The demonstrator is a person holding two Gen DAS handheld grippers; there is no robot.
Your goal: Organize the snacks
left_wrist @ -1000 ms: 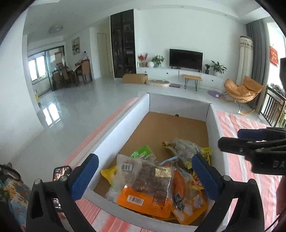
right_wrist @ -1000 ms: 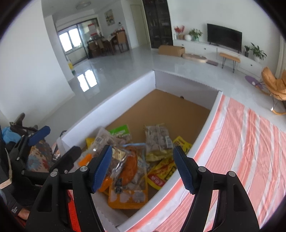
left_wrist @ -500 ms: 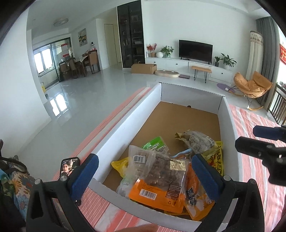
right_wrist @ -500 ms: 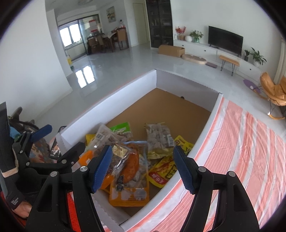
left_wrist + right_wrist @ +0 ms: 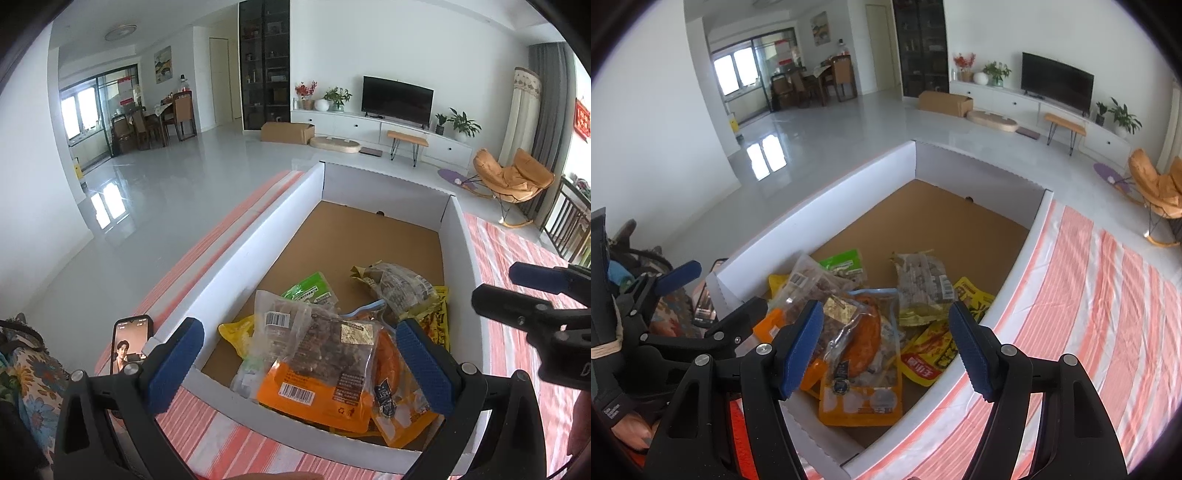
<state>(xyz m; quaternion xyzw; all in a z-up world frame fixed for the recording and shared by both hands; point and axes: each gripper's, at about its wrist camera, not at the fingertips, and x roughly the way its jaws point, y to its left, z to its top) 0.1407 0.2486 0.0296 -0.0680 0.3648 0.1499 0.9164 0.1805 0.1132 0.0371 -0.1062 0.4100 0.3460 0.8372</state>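
Left gripper (image 5: 295,363) and right gripper (image 5: 886,345) both spread wide, empty, above snack packets (image 5: 325,354) heaped at box's (image 5: 236,258) near end.

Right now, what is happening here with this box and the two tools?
A person holds the left hand-held gripper and the right hand-held gripper open above a white box on a striped cloth. Neither holds anything. Snack packets lie piled at the box's near end; the far end is bare cardboard.
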